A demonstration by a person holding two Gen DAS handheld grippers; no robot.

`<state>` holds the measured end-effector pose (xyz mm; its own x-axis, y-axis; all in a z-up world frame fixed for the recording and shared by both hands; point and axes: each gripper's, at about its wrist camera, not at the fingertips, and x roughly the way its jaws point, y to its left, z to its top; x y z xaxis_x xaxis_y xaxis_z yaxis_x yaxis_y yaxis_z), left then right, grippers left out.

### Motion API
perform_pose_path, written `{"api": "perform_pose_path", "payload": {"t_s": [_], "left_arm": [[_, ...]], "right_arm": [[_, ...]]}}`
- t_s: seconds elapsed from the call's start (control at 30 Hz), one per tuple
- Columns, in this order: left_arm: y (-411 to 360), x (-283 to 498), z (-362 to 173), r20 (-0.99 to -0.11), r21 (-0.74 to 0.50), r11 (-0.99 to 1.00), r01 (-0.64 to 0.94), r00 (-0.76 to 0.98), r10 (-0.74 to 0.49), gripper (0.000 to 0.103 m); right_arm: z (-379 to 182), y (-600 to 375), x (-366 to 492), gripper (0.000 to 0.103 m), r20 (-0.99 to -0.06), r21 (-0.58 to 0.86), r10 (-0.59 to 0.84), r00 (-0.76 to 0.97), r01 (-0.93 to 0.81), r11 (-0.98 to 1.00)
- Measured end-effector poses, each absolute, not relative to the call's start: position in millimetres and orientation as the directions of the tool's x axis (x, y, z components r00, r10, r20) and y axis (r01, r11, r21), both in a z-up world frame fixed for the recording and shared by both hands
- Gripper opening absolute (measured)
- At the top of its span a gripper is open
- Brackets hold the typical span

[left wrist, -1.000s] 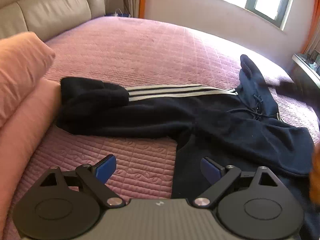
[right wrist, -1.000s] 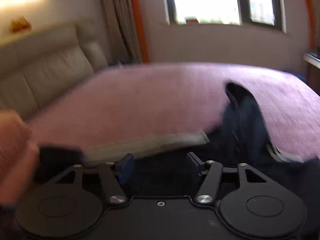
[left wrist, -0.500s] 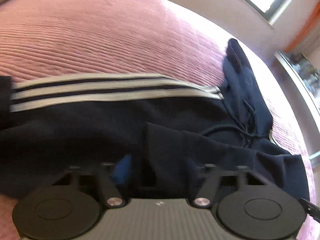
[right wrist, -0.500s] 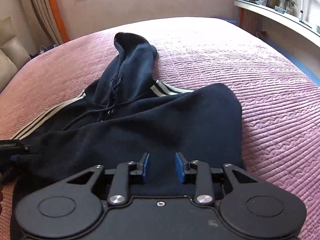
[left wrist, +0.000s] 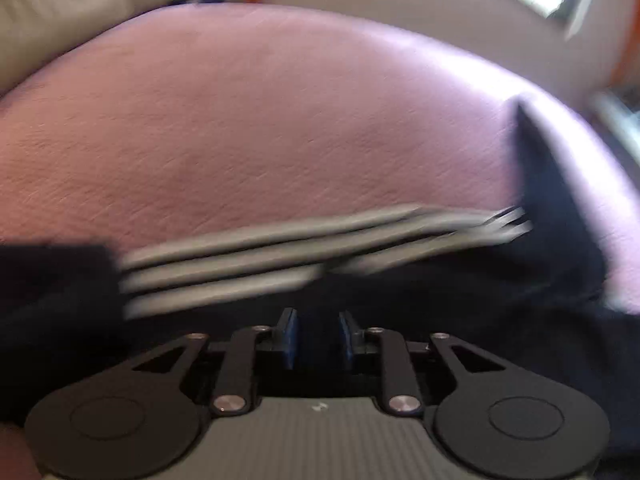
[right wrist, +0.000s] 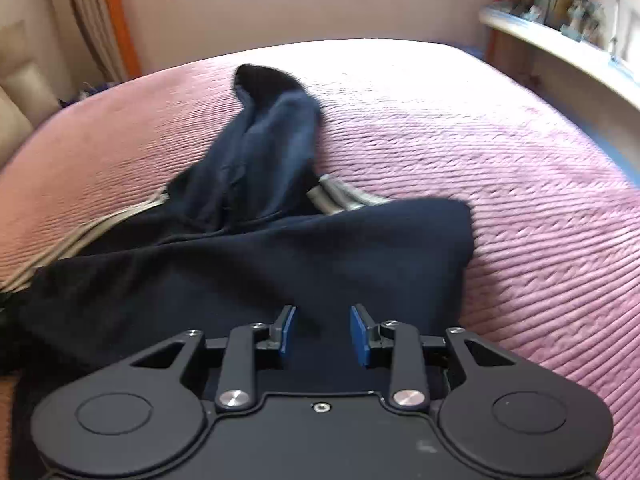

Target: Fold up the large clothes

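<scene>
A navy hoodie (right wrist: 240,264) with white sleeve stripes (left wrist: 280,256) lies spread on the pink bed (left wrist: 280,120). Its hood (right wrist: 272,140) points toward the far side of the bed. In the left wrist view, which is blurred, my left gripper (left wrist: 318,340) sits low over the hoodie (left wrist: 460,300) just below the striped sleeve. Its jaws are closing and dark cloth fills the narrow gap between them. My right gripper (right wrist: 323,334) stands over the hoodie's near part, its blue pads (right wrist: 288,332) closed onto a fold of the dark cloth.
A beige padded headboard (left wrist: 60,8) rises at the left end of the bed. Curtains (right wrist: 88,20) and a window wall stand behind the bed (right wrist: 500,152). A shelf (right wrist: 560,52) with small items runs along the right. Pink quilt stretches beyond and to the right of the hoodie.
Both grippers came down onto the hoodie and their jaws narrowed onto its cloth. The left view has swung up and blurred, and the hood and sleeve have shifted slightly.
</scene>
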<state>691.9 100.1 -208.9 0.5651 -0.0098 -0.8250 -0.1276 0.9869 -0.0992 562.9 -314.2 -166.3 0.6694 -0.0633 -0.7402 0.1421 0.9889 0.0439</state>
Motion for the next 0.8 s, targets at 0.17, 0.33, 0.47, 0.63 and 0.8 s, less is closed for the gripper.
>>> {"api": "perform_pose_path", "payload": {"t_s": [0.17,0.33,0.47,0.63,0.8], "left_arm": [[87.3,658.7,-180.2,-0.656,-0.212,0.977,-0.032,0.745,-0.118,0.054],[46.1,696.0,-245.6,-0.801,-0.266,0.960,0.088,0.534,-0.271,0.002],[63.2,686.7,-246.1,-0.760,-0.333,0.941,0.065,0.572,-0.308,0.002],[74.6,638.0,-220.8,-0.750,-0.299,0.952,0.068,0.601,-0.278,0.005],[102.7,586.1,-205.2,-0.773,-0.234,0.972,-0.017,0.610,-0.175,0.009]], "right_arm": [[-169.5,-316.9,599.2,0.016,-0.686,-0.063,-0.170,0.707,0.176,0.982],[-226.0,-344.7,649.8,0.009,-0.844,0.037,-0.127,0.521,0.292,0.956],[-208.8,-359.9,649.9,0.012,-0.865,0.075,-0.108,0.491,0.338,0.938],[-173.7,-316.6,588.0,0.016,-0.807,0.053,-0.062,0.587,0.178,0.983],[-212.7,-280.6,557.9,0.016,-0.871,-0.085,-0.137,0.471,0.130,0.988]]}}
